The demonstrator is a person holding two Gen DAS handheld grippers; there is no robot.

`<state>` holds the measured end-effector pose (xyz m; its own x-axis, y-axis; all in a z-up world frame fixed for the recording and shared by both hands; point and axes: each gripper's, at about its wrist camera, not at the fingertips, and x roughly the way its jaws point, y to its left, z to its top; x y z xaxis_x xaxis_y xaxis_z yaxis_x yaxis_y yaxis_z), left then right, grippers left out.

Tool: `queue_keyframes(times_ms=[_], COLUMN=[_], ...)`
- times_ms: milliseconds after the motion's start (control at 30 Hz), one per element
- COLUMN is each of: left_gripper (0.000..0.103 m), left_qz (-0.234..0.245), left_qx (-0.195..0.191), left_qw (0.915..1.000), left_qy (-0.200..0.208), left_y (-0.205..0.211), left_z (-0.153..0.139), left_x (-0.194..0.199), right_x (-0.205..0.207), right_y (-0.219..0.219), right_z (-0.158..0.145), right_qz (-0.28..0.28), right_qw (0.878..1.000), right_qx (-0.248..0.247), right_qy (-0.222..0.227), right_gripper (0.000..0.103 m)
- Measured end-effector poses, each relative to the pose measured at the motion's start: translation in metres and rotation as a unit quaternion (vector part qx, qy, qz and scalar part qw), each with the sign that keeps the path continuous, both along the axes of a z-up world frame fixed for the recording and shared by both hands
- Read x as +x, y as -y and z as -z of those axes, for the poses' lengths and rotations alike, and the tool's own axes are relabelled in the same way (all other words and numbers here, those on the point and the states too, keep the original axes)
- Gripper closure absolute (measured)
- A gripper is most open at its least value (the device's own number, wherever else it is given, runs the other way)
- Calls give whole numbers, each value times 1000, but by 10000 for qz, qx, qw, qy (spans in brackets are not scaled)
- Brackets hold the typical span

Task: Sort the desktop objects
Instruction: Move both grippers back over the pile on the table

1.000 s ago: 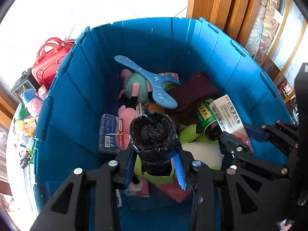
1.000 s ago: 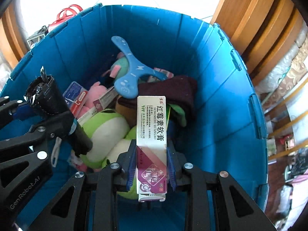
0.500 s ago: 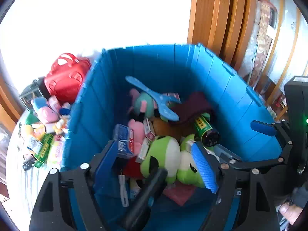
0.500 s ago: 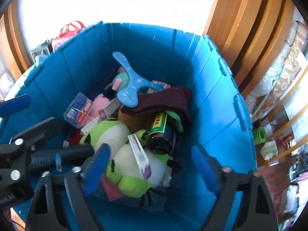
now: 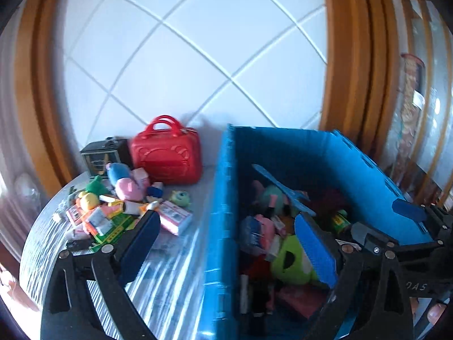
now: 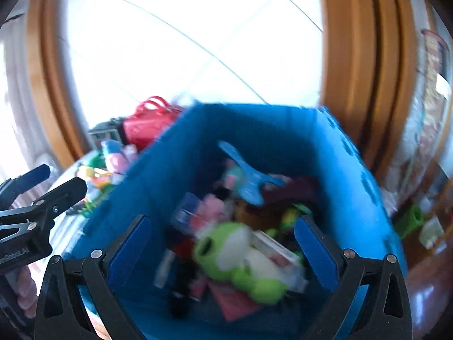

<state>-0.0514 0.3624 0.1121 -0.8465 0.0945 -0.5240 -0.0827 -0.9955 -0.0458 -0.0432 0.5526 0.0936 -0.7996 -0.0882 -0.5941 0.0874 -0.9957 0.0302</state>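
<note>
The blue bin [image 5: 223,198] [image 6: 354,184] holds a green plush frog [image 5: 291,260] [image 6: 226,246], a blue boomerang toy [image 5: 283,192] [image 6: 249,175] and other items. A white and magenta medicine box [image 6: 277,252] lies beside the frog. A dark roll [image 6: 178,291] lies low in the bin, blurred. My left gripper [image 5: 228,246] straddles the bin's left wall, jaws still opening, nothing between them. My right gripper [image 6: 222,250] hangs over the bin, jaws opening too and empty. A pile of small objects [image 5: 113,212] lies on the table left of the bin.
A red handbag [image 5: 167,155] and a black lantern-like box [image 5: 99,155] stand behind the pile, against the white tiled wall. A pink box [image 5: 174,216] lies closest to the bin. Wooden frames rise on both sides. The right wrist view is motion-blurred.
The left gripper let go of the black roll and the right let go of the medicine box; both dropped into the bin. Both grippers opened, rose and pulled back; the left swung toward the table pile.
</note>
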Motion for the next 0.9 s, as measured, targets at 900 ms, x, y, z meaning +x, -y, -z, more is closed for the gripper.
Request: queue_keyframes(times_ms=[900], left_gripper=[6], left_qz=[-879], left_qx=[2], left_qw=[9861], left_qy=[1412], left_y=[486], left_z=[169], left_x=[-75], right_x=[-105], right_y=[366], right_z=[109], right_qz=[155], right_qw=[9937], right_qx=[-81], right_qy=[1106], right_gripper=[0])
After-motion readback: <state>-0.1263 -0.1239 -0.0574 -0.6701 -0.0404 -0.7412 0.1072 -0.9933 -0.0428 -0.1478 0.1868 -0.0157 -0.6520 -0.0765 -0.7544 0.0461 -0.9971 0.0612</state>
